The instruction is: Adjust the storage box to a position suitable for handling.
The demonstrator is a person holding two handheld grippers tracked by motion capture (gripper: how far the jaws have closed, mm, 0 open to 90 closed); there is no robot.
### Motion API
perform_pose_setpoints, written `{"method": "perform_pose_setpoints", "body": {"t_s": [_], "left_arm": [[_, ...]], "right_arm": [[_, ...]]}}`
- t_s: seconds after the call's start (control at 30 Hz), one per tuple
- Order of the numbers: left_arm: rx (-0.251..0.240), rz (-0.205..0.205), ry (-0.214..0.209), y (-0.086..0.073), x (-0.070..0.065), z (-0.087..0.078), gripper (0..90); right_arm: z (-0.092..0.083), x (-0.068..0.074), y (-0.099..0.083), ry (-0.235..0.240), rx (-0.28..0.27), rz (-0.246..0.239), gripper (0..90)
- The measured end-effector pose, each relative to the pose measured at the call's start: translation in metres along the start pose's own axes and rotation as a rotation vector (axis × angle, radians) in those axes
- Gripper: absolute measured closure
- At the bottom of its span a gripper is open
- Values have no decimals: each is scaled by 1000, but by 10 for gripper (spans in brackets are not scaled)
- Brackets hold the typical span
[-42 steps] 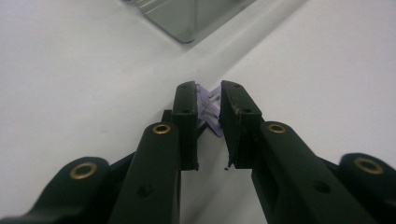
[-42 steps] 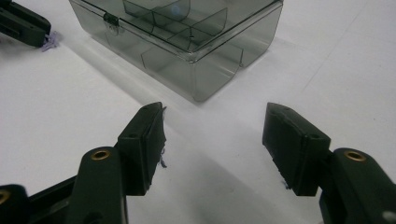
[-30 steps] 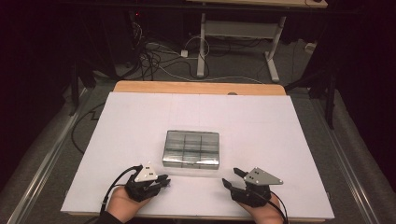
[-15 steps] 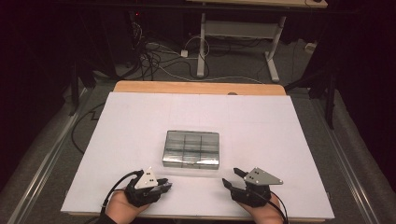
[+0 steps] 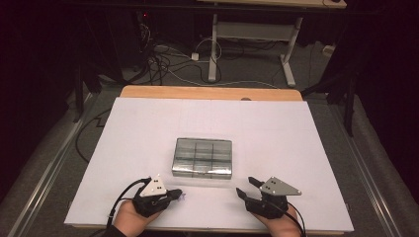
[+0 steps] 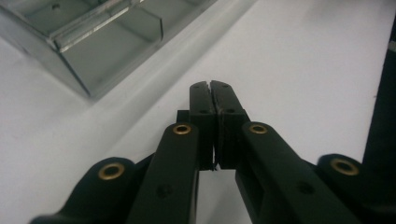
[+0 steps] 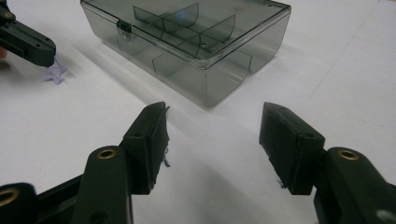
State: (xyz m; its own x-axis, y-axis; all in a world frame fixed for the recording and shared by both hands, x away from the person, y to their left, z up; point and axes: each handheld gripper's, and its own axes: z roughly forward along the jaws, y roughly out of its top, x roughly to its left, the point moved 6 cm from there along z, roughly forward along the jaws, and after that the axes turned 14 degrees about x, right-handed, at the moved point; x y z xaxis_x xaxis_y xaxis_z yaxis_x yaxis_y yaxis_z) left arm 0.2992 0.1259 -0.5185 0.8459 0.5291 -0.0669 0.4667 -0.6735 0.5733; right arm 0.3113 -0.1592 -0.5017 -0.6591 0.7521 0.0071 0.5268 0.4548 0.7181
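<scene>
A smoky clear plastic box [image 5: 202,158] with inner dividers sits lid-down-closed in the middle of the white table sheet [image 5: 296,128]. My left gripper [image 5: 175,194] rests near the front edge, left of the box and pointing right. Its jaws have just been closing, and in the left gripper view the gripper [image 6: 210,86] is shut pad to pad with nothing visible between them. A tiny lilac scrap [image 7: 55,73] lies on the sheet at its tip. My right gripper [image 5: 245,186] rests at the front right, open. In the right gripper view the gripper [image 7: 212,126] faces a corner of the box [image 7: 196,42], apart from it.
The table's wooden far edge [image 5: 212,92] borders the white sheet. Behind it are desk legs [image 5: 213,49] and loose cables [image 5: 168,59] on a dark floor. Bare white sheet surrounds the box on all sides.
The left gripper's jaws look closer together than before. Both hands and the box keep their places.
</scene>
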Motion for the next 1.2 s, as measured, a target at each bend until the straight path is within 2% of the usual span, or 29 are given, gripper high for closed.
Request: {"method": "perform_pose_setpoints", "body": {"t_s": [0.07,0.33,0.6,0.8,0.93,1.0,1.07,1.1,1.13,1.2], "left_arm": [[5,23,-6,3,-4,3,870],[-25,50,-21,18,-16,10,876],[-36,80,-63,55,-29,35,875],[-45,100,-101,87,-43,56,874],[-56,97,-133,107,-52,69,874],[-54,104,-130,116,-57,77,873],[-53,92,-125,122,-60,82,868],[-52,82,-130,123,-61,83,847],[-49,76,-135,123,-61,83,781],[-47,84,-120,119,-59,80,676]], "right_arm": [[0,0,0,0,0,1,429],[-2,-2,0,-6,-7,6,428],[-5,-7,0,-22,-12,20,402],[-9,-20,-3,-51,-25,61,345],[-12,-28,-4,-72,-36,84,337],[-13,-31,-5,-77,-38,89,337],[-14,-32,-6,-78,-39,95,337],[-14,-32,-6,-78,-40,95,335],[-14,-31,-6,-77,-39,94,333],[-13,-30,-6,-73,-41,89,332]]}}
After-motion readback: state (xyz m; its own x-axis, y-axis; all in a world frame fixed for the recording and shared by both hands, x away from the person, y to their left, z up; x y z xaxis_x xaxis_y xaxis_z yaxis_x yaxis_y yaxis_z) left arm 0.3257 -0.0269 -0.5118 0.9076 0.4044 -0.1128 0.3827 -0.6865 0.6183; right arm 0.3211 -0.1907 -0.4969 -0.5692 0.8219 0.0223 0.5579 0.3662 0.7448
